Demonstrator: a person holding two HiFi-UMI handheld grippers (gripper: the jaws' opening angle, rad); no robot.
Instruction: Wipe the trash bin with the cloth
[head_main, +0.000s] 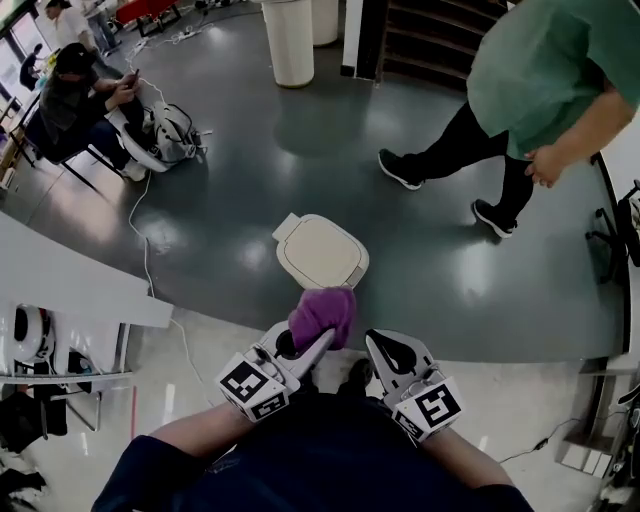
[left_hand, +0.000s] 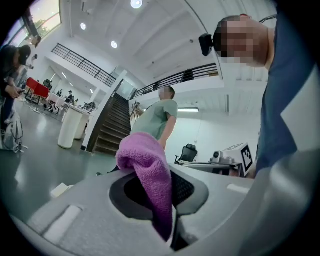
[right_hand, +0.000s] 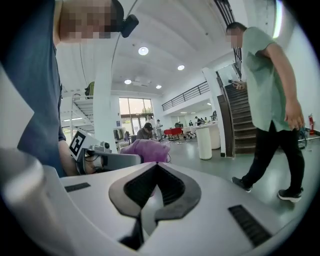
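The trash bin (head_main: 320, 251) is a small cream bin with a rounded-square lid, standing on the dark floor just ahead of me. A purple cloth (head_main: 322, 314) is bunched up above its near edge, and my left gripper (head_main: 318, 343) is shut on it. In the left gripper view the cloth (left_hand: 148, 172) hangs down between the jaws of the left gripper (left_hand: 163, 200). My right gripper (head_main: 383, 346) is to the right of the cloth, shut with nothing in it. Its jaws meet with nothing between them in the right gripper view (right_hand: 151, 192), where the cloth (right_hand: 145, 150) shows to the left.
A person in a green shirt (head_main: 545, 85) walks across the floor at the right, beyond the bin. Another person (head_main: 75, 95) sits at the far left by a backpack. A white pillar (head_main: 288, 40), stairs (head_main: 432, 38), a white desk (head_main: 70, 280) and a floor cable (head_main: 146, 250) surround the area.
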